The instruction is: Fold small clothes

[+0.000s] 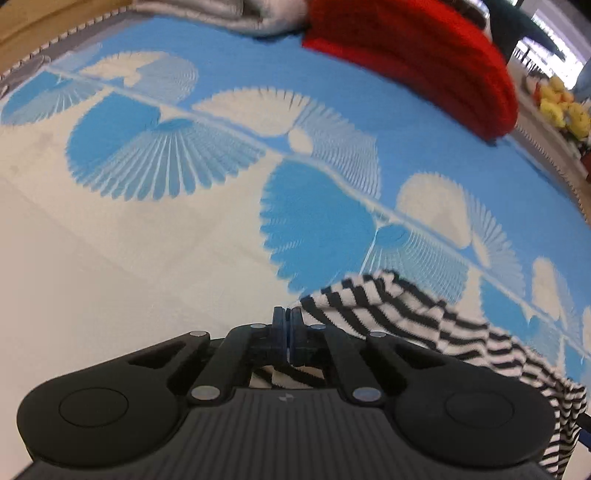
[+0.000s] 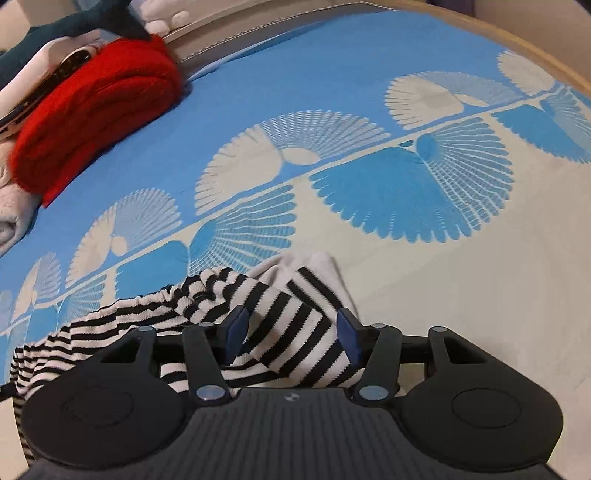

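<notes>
A black-and-white striped small garment (image 1: 424,317) lies crumpled on a blue and cream patterned cloth (image 1: 184,229). My left gripper (image 1: 287,314) is shut, its fingers pressed together on an edge of the striped garment, which trails off to the right. In the right wrist view the striped garment (image 2: 288,325) lies between and under my right gripper's (image 2: 291,328) blue pads (image 2: 236,328). The right jaws stand wide apart around a fold of it and do not pinch it.
A folded red knit garment (image 1: 417,55) lies at the far edge, also in the right wrist view (image 2: 96,110). Grey and white folded clothes (image 1: 221,14) sit beside it. A wooden table rim (image 2: 535,48) curves along the far right. Yellow toys (image 1: 561,107) stand beyond.
</notes>
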The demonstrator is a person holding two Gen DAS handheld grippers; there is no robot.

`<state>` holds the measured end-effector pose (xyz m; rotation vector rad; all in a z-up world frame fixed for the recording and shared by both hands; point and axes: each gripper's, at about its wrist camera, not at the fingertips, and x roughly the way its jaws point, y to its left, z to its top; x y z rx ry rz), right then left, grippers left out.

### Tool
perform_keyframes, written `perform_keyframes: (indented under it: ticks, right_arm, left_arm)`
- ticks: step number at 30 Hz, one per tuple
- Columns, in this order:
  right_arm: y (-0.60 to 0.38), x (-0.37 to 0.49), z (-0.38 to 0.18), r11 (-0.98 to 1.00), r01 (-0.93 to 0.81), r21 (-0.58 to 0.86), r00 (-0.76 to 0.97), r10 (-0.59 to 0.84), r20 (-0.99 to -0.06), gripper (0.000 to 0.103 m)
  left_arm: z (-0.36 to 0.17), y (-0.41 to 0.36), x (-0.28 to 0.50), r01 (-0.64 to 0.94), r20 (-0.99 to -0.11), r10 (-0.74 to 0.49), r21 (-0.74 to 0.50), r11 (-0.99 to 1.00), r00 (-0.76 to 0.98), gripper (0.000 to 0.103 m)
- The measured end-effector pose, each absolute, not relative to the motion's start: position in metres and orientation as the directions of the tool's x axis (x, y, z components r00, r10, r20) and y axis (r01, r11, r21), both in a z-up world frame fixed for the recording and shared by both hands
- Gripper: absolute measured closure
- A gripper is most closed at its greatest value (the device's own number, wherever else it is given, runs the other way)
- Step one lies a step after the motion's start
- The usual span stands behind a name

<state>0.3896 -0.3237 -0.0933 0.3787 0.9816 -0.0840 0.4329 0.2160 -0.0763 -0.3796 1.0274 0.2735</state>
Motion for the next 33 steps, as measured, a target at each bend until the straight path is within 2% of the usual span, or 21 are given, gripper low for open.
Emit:
perform_keyframes:
  ticks: [2,3,4,6,7,8,9,15,17,20,23,27,33]
  right_arm:
    - [-0.316,0.391,-0.098,0.957,0.198,0.213,0.527,0.079,-0.846,0.038]
    - [-0.312,0.391,-0.101,0.967,0.183,0.177,0.508,0.061,-0.859,0.038]
    - [-0.311,0.391,-0.105,0.972,0.176,0.154,0.497,0.047,-0.867,0.038]
    - [-0.309,0.391,-0.109,0.976,0.169,0.134,0.486,0.035,-0.873,0.043]
    - [-0.310,0.391,-0.109,0.976,0.167,0.136,0.490,0.038,-0.871,0.047]
    - [-0.311,0.391,-0.107,0.975,0.168,0.143,0.501,0.041,-0.864,0.073]
    - [-0.312,0.390,-0.106,0.974,0.172,0.148,0.514,0.039,-0.857,0.103]
    - [-0.338,0.383,-0.084,0.912,0.302,0.278,0.708,-0.019,-0.706,0.102]
    - [-0.341,0.387,-0.092,0.902,0.315,0.294,0.687,-0.003,-0.727,0.102]
    - [-0.336,0.390,-0.098,0.904,0.330,0.271,0.641,-0.004,-0.767,0.094]
    - [-0.332,0.386,-0.086,0.920,0.292,0.260,0.652,0.007,-0.758,0.073]
    - [-0.328,0.374,-0.067,0.946,0.214,0.243,0.654,0.045,-0.755,0.066]
    - [-0.329,0.339,-0.071,0.959,0.125,0.254,0.542,0.148,-0.827,0.061]
  left_arm:
    - [-0.074,0.211,0.433,-0.360,-0.865,0.014,-0.194,0.912,0.501,0.099]
    - [-0.068,0.208,0.431,-0.347,-0.850,0.017,-0.197,0.917,0.526,0.094]
    - [-0.061,0.204,0.429,-0.324,-0.833,0.020,-0.194,0.926,0.554,0.084]
    - [-0.051,0.197,0.427,-0.286,-0.806,0.018,-0.189,0.939,0.592,0.075]
    - [-0.048,0.193,0.427,-0.271,-0.798,0.003,-0.202,0.941,0.603,0.075]
    - [-0.048,0.191,0.427,-0.254,-0.796,-0.029,-0.227,0.940,0.604,0.075]
    - [-0.049,0.189,0.427,-0.245,-0.798,-0.061,-0.255,0.935,0.600,0.075]
    - [-0.053,0.175,0.433,-0.167,-0.796,-0.147,-0.297,0.940,0.587,0.075]
    - [-0.057,0.170,0.434,-0.135,-0.802,-0.185,-0.312,0.940,0.568,0.075]
    - [-0.062,0.164,0.432,-0.105,-0.816,-0.191,-0.293,0.950,0.546,0.075]
    - [-0.064,0.165,0.432,-0.112,-0.823,-0.188,-0.290,0.951,0.536,0.075]
    - [-0.057,0.164,0.424,-0.106,-0.821,-0.206,-0.306,0.946,0.532,0.075]
    - [-0.047,0.166,0.395,-0.112,-0.822,-0.232,-0.335,0.936,0.520,0.075]
